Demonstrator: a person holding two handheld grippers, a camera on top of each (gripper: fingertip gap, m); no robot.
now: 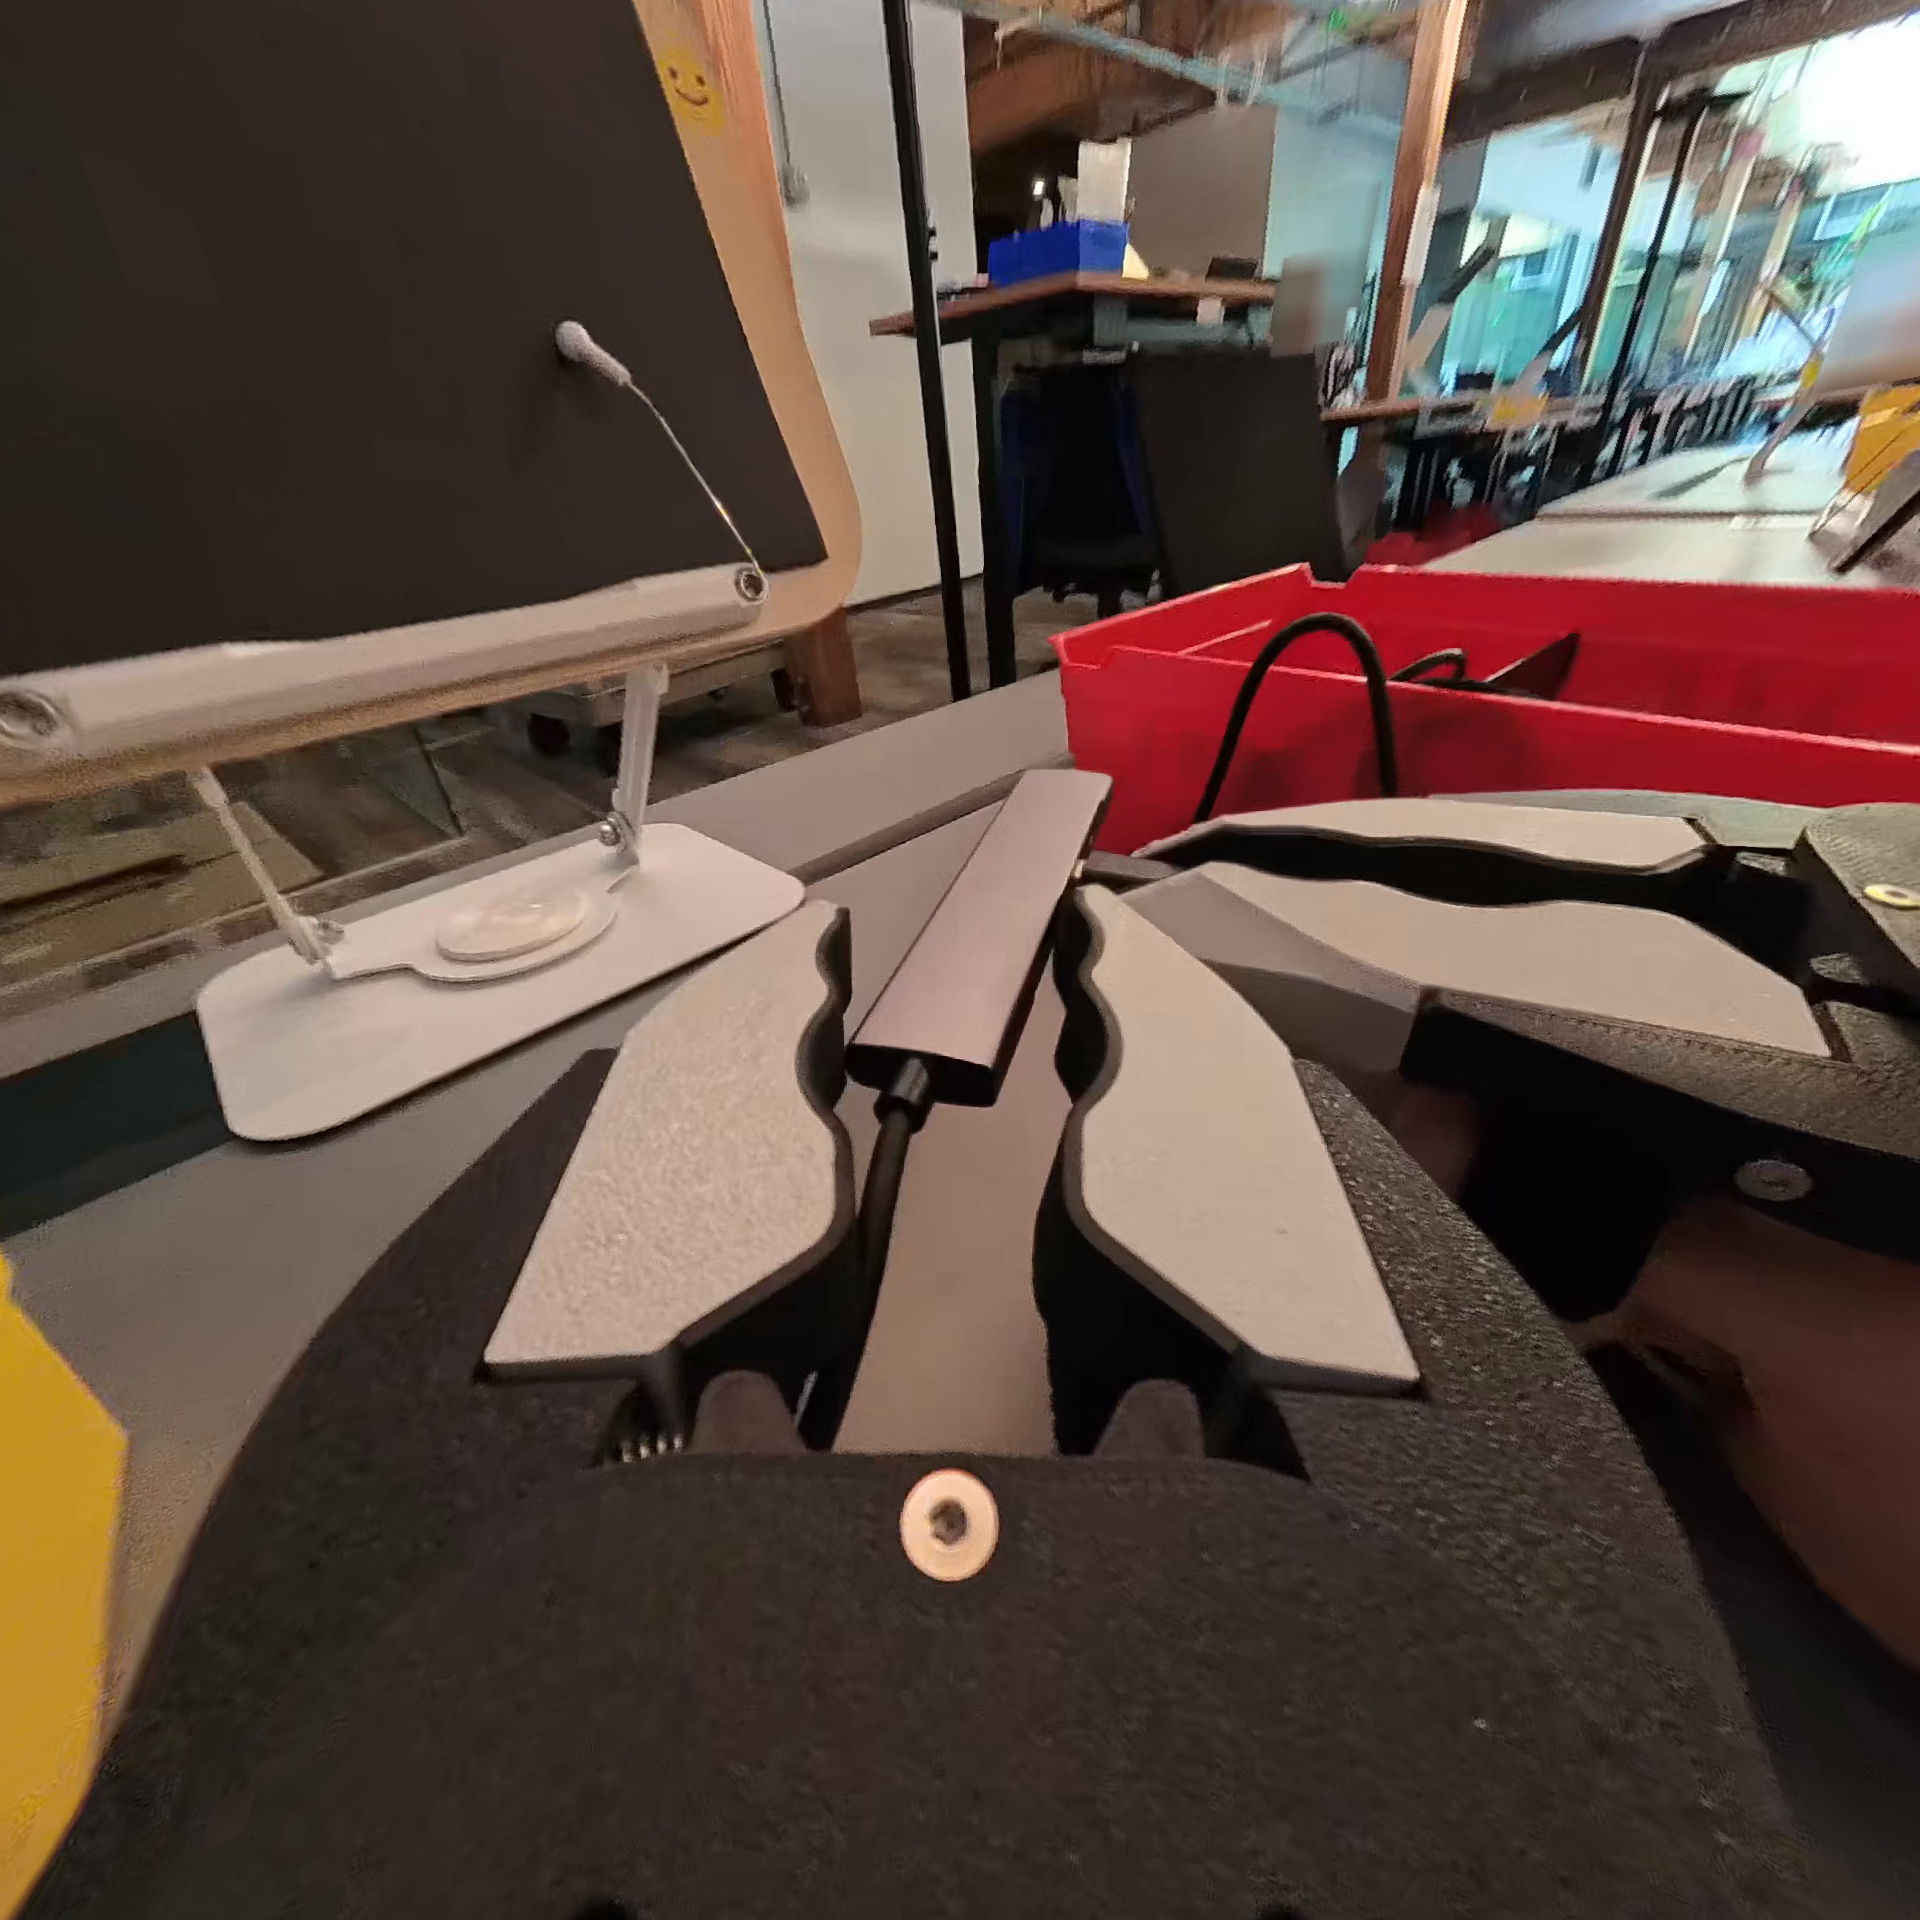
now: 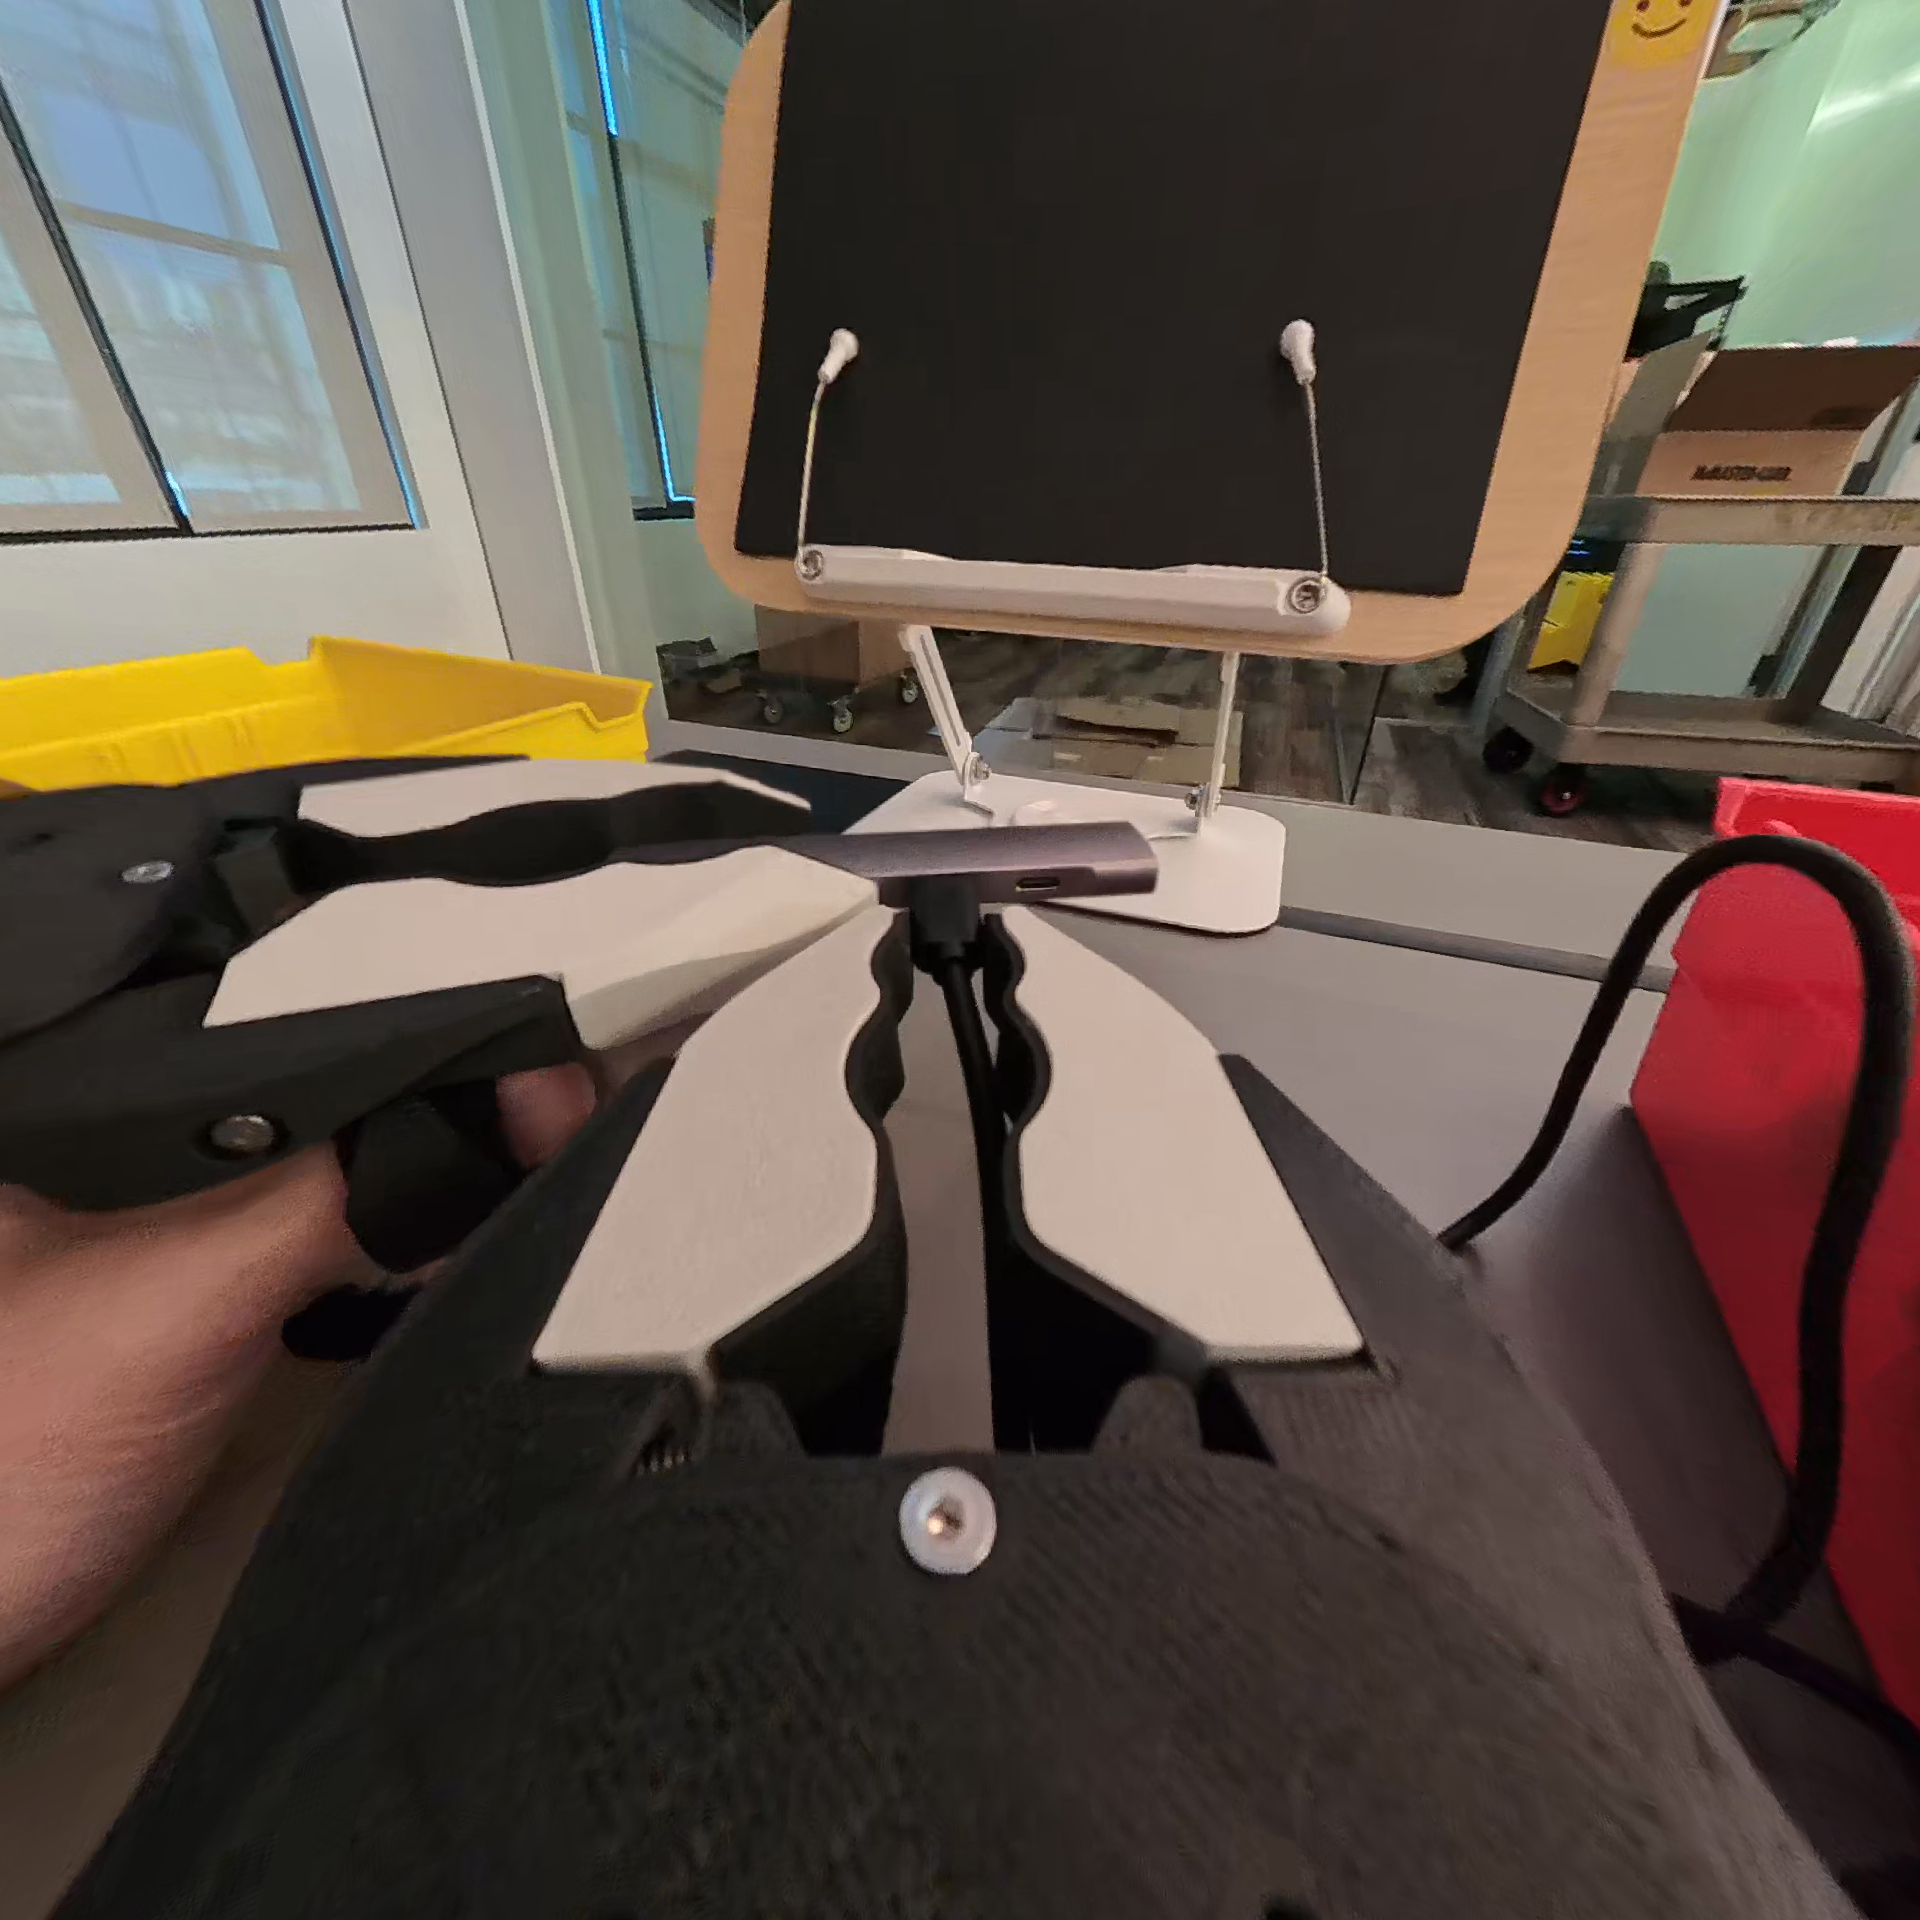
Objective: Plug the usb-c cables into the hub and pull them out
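- The left gripper [image 1: 951, 935] stood well open around the hub [image 1: 977, 935]. The hub lay askew between its fingers [image 1: 707, 1122], and a strip of table [image 1: 312, 1299] showed between the left pad and the hub. Whether the right pad touched the hub, I could not tell.
- The right gripper [image 2: 945, 935] was nearly closed, its pads pressing on the black plug [image 2: 940, 920] of a cable [image 2: 1849, 1091].
- That plug sat in a port on the hub's long side, with a free port [image 2: 1039, 885] just beside it.
- The hub, a slim dark grey bar, was near the table's far edge, just in front of the white base of a stand [image 2: 1226, 873]. Its left end reached between the left gripper's fingertips.
- The hub's own lead [image 1: 883, 1153] ran back from its near end between the left fingers.
- The cable looped to the right beside a red bin [image 2: 1818, 1195].
- A yellow bin [image 2: 312, 707] stood at the far left.
- A hand [image 2: 104, 1403] held the left gripper.
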